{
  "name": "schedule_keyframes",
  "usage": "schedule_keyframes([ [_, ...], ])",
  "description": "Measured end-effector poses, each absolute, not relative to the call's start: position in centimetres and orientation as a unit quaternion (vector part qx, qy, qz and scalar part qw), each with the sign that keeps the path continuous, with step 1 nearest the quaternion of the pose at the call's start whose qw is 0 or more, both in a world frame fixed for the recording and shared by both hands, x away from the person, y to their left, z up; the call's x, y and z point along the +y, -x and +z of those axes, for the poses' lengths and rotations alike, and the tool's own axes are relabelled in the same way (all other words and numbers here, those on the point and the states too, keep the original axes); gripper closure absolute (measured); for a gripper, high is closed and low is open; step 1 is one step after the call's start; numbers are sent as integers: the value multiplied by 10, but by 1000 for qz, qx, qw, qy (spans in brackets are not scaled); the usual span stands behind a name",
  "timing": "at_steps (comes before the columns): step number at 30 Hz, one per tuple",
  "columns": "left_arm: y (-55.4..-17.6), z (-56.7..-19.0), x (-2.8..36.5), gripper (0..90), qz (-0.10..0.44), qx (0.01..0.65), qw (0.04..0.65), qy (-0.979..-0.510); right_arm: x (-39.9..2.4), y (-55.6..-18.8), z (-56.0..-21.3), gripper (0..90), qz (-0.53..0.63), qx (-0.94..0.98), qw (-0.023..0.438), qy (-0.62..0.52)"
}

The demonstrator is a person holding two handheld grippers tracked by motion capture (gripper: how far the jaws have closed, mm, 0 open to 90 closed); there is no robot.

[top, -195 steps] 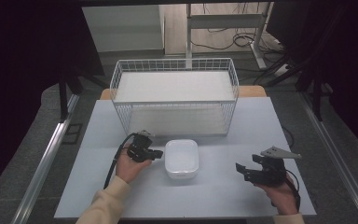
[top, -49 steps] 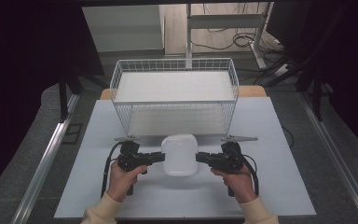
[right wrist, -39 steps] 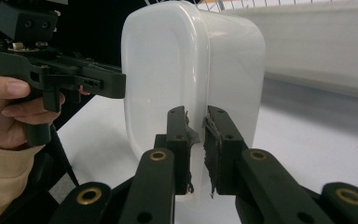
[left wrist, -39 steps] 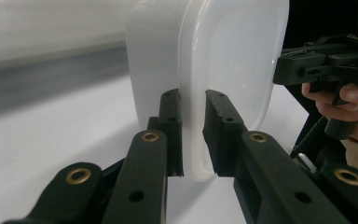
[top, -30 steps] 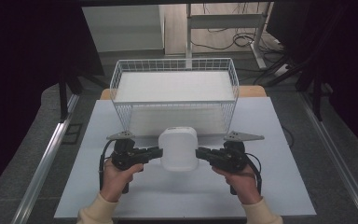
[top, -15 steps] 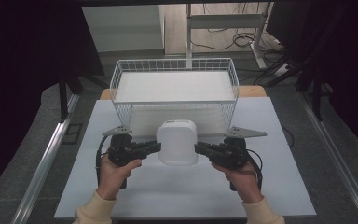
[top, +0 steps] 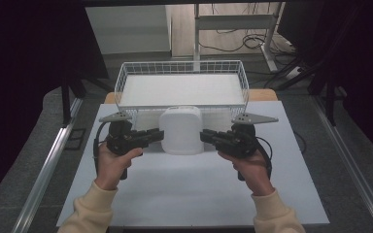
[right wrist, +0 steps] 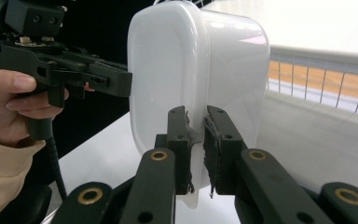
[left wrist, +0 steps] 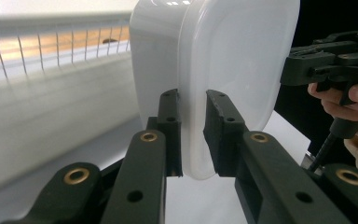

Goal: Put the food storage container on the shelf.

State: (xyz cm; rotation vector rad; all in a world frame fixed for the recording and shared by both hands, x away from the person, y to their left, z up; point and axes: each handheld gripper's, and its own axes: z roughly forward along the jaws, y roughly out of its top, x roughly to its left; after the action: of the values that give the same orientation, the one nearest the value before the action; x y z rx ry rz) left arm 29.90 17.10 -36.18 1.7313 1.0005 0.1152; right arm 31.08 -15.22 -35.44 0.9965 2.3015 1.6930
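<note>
A: Count check. Containers?
B: One white plastic container [top: 180, 130], between the two grippers.
A: Grippers?
B: Two: left gripper [top: 156, 136], right gripper [top: 207, 137], one at each side of it. Two hands, one per gripper: left hand [top: 112, 162], right hand [top: 248, 165].
A: Baskets?
B: One white wire basket [top: 181, 67], just beyond the grippers. One table [top: 194, 194] below them.

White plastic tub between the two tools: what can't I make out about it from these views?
- White plastic tub: its inside is out of sight; each view meets a closed outer face.
- High view: rim grip hidden by the left tool and right tool.
- White wire basket: near wall partly covered by the tub.
</note>
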Motion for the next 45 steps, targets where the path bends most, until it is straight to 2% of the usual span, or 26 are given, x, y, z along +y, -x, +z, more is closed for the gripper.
schedule_keyframes([
  [8,-327,-332,172,764,65,417,528,-737,-147,-339,-328,809,564,755,67,-329],
  [23,-386,-289,171,763,60,420,512,-747,-147,-390,-293,809,566,745,49,-350],
  [38,-427,-295,175,762,23,443,500,-744,-143,-431,-289,808,540,750,21,-381],
  [45,-452,-298,179,762,-28,469,516,-716,-141,-457,-291,784,521,739,-11,-426],
])
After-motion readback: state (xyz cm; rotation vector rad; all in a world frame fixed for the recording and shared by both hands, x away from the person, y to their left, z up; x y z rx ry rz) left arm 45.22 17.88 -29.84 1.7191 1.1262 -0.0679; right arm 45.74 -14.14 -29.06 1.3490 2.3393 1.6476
